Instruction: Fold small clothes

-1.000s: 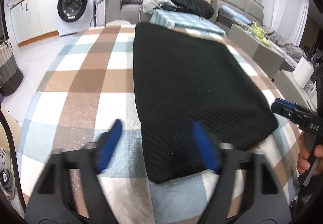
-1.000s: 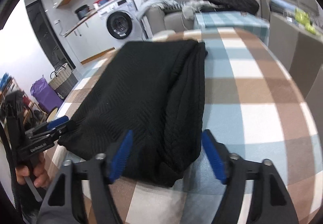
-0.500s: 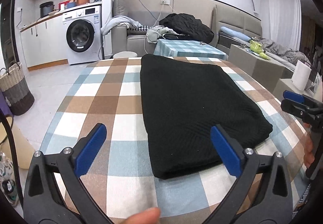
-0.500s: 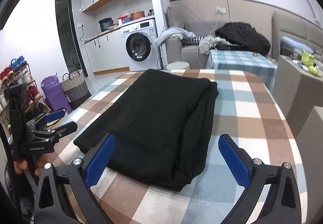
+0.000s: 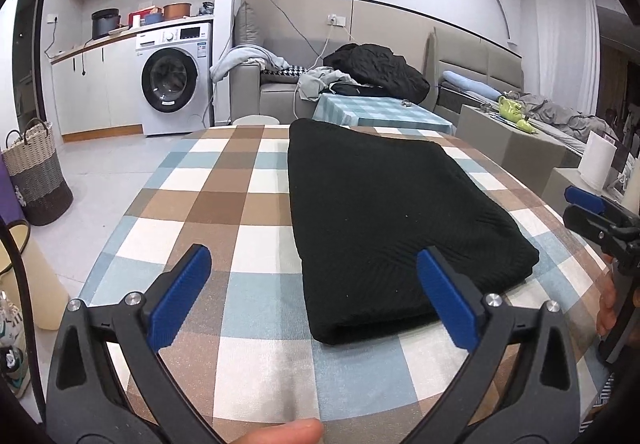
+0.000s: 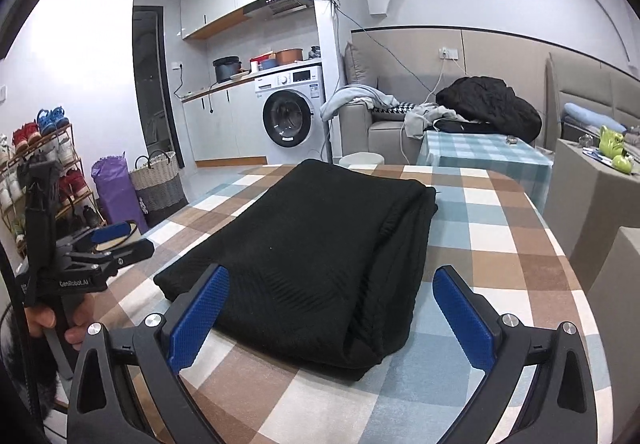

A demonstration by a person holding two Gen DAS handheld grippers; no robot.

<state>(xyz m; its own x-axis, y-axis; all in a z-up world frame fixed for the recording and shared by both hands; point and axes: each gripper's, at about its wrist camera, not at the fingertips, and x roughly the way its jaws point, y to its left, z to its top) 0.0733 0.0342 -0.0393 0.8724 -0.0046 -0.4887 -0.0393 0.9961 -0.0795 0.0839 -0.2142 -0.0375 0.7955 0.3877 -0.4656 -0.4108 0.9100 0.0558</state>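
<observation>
Your left gripper (image 5: 312,296) has just opened wide, nothing between its fingers; the folded black garment (image 5: 392,220) lies on the table (image 5: 224,212) ahead, its near corner behind the right-hand finger. Your right gripper (image 6: 332,318) has also just spread wide and empty, the garment's near end just beyond both fingers.

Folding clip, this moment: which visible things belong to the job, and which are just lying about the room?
Part of the job:
- black knit garment, folded flat on the checked tablecloth
- left tongs, open, nothing between them
- right tongs, open, nothing between them

Just lying about:
- washing machine
- laundry basket
- black jacket on the sofa
- shoe rack
</observation>
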